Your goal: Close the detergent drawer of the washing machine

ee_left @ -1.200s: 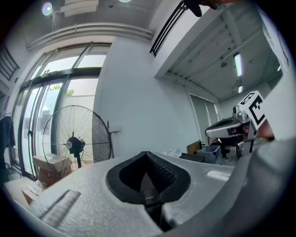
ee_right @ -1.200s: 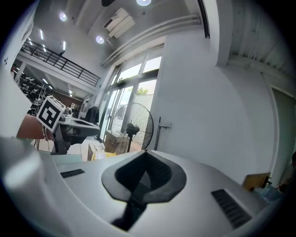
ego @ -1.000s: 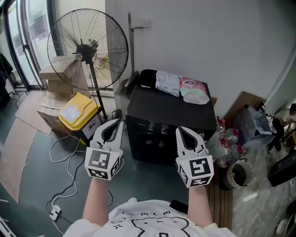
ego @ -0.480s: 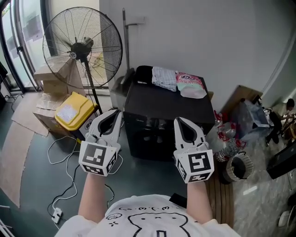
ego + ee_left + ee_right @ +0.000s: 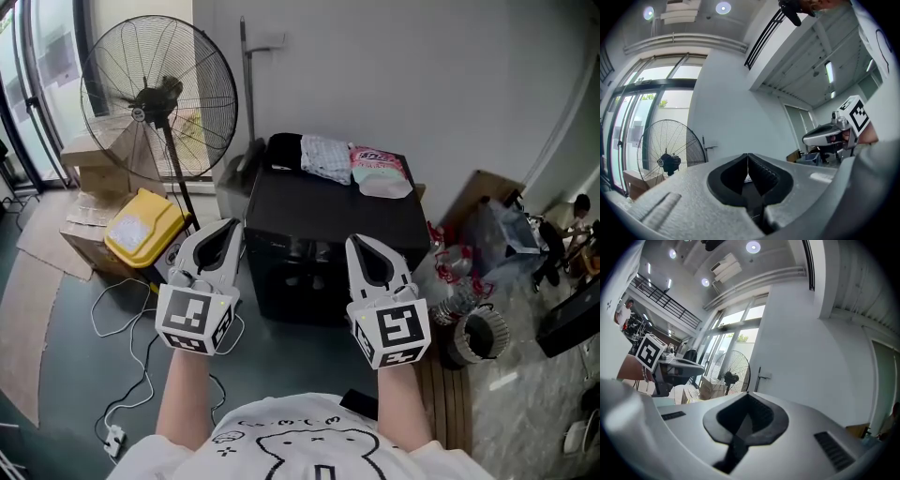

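Left gripper [image 5: 234, 227] and right gripper [image 5: 356, 242], both closed and empty, flank the washer [image 5: 328, 208], whose front lies ahead between them.

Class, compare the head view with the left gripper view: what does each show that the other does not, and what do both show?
Only the head view: the black washing machine, the cloth and pink packet on it, the yellow box. Only the left gripper view: the ceiling lights. Both: the pedestal fan, the left gripper and the right gripper, both shut and empty.
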The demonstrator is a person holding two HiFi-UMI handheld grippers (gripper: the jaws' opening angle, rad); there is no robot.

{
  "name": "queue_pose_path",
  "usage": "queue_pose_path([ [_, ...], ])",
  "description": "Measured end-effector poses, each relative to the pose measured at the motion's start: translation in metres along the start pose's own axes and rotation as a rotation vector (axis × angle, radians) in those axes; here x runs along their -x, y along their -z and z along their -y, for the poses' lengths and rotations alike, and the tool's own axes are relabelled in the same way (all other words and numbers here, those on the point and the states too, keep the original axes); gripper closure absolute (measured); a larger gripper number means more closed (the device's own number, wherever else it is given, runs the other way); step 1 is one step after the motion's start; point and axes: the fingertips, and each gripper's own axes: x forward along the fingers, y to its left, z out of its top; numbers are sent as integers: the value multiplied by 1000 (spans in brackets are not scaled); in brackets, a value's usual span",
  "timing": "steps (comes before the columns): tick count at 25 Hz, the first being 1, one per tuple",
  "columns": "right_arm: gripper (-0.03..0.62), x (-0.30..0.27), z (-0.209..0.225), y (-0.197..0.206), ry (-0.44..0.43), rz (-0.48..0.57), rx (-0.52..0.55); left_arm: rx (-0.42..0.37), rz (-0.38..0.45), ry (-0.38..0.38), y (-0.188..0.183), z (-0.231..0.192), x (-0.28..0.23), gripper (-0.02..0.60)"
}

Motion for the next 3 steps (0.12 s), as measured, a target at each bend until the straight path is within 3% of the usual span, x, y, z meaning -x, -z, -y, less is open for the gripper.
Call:
queue_pose_path([
  [3,600,-1,-1,-2,-4,1,2,0,0,-6,-2,-2,0,565],
])
